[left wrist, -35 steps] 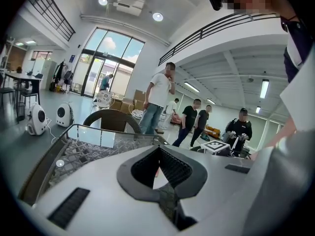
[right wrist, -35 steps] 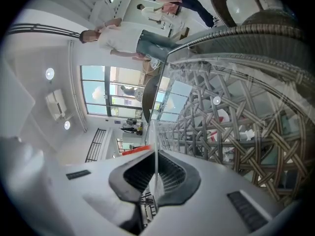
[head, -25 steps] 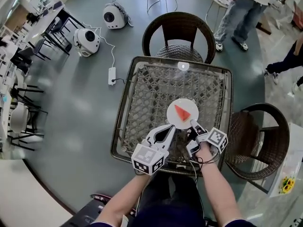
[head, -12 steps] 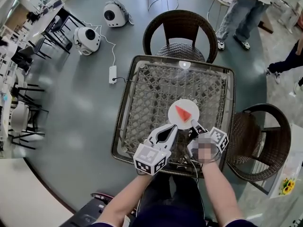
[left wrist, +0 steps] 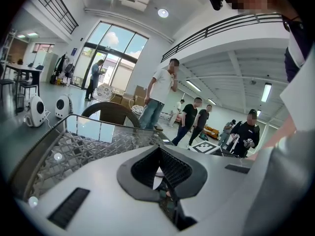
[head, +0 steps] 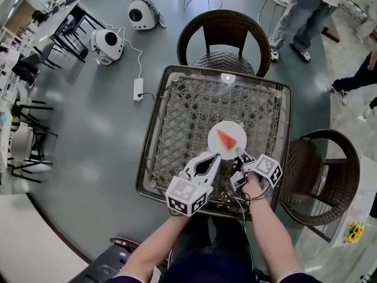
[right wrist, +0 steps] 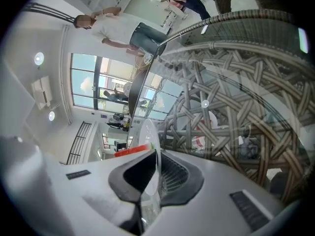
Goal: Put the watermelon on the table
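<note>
A red watermelon wedge [head: 225, 138] lies on a white plate [head: 219, 147] on the glass-topped wicker table [head: 177, 117], right of its middle. My right gripper [head: 238, 153] is shut on the plate's near rim. In the right gripper view the plate [right wrist: 147, 132] stands edge-on between the jaws of my right gripper [right wrist: 156, 155], and the watermelon [right wrist: 131, 151] shows as a red strip. My left gripper [head: 213, 158] rests just left of the plate, shut with nothing in it. In its own view my left gripper [left wrist: 158, 149] has closed tips.
A wicker chair [head: 222, 37] stands at the table's far side and another [head: 321, 175] at its right. Two white round robots [head: 106, 45] and a power strip [head: 138, 90] are on the floor to the left. People [head: 294, 10] stand at the top right.
</note>
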{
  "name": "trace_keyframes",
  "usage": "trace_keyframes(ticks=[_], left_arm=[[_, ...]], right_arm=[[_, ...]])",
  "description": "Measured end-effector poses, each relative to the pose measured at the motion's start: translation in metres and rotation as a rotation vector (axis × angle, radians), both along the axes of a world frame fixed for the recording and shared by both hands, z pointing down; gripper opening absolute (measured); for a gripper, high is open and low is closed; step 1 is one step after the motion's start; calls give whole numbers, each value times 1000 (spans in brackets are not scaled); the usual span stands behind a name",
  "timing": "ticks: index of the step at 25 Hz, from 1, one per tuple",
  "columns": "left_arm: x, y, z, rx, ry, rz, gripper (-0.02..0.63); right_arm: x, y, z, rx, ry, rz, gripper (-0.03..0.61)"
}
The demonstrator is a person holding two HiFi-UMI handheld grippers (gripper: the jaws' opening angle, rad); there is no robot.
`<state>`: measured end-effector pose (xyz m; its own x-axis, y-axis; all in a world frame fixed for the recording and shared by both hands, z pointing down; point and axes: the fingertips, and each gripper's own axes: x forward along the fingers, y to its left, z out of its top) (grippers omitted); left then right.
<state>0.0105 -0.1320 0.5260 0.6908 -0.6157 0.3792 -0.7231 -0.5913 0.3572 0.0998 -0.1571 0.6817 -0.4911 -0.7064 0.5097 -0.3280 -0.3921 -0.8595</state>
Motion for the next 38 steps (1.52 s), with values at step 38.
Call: trace_keyframes(ticks=[38], left_arm=[[-2,2,4,-36,39,7,5]], right_arm=[[8,1,2,-80,571,-354,87]])
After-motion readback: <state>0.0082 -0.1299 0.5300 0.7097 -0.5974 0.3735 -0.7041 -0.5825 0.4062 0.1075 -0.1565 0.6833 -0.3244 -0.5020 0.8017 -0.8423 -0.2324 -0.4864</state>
